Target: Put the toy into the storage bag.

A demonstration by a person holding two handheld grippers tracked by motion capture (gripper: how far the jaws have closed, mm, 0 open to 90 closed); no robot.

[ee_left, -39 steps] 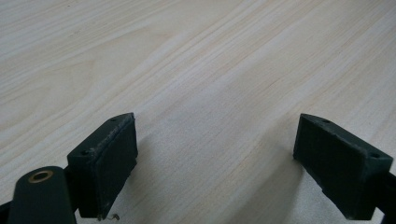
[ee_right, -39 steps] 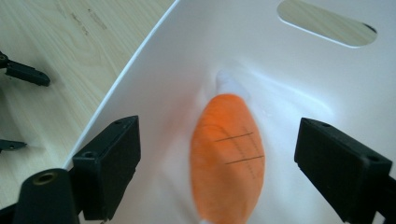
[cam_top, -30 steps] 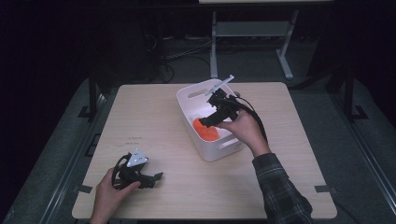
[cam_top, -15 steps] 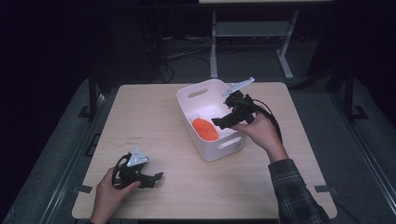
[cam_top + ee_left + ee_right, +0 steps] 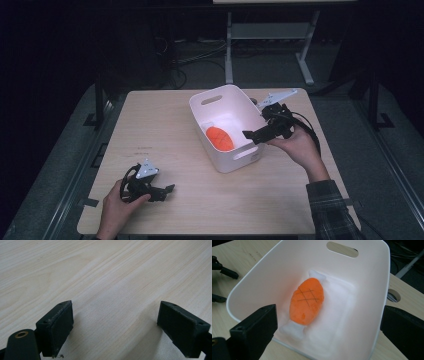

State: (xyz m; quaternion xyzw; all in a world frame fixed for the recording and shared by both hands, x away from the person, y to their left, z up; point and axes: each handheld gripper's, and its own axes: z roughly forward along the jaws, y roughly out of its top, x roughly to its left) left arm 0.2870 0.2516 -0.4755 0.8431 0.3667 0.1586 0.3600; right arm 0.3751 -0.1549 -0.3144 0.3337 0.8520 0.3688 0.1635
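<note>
An orange plush toy [image 5: 221,138] with white ends lies flat on the floor of a white bin [image 5: 239,159] at mid-table. My right gripper [image 5: 257,127] hovers at the bin's right rim and points into it. Its jaws have just been opening and nothing is between them. In the right gripper view the toy [image 5: 307,301] lies apart from the right gripper [image 5: 329,320], inside the bin [image 5: 367,277]. My left gripper [image 5: 167,192] rests open on the table near the front left. In its own view the left gripper [image 5: 115,322] has bare wood between its jaws.
The light wooden table [image 5: 150,130] has free room left of and in front of the bin. A round cable hole [image 5: 392,295] sits in the tabletop just behind the bin. A white desk frame [image 5: 230,45] stands on the dark floor beyond the far edge.
My right gripper has drawn back to the right, from over the bin's inside to its right rim, leaving the toy in the bin. The left hand has not moved.
</note>
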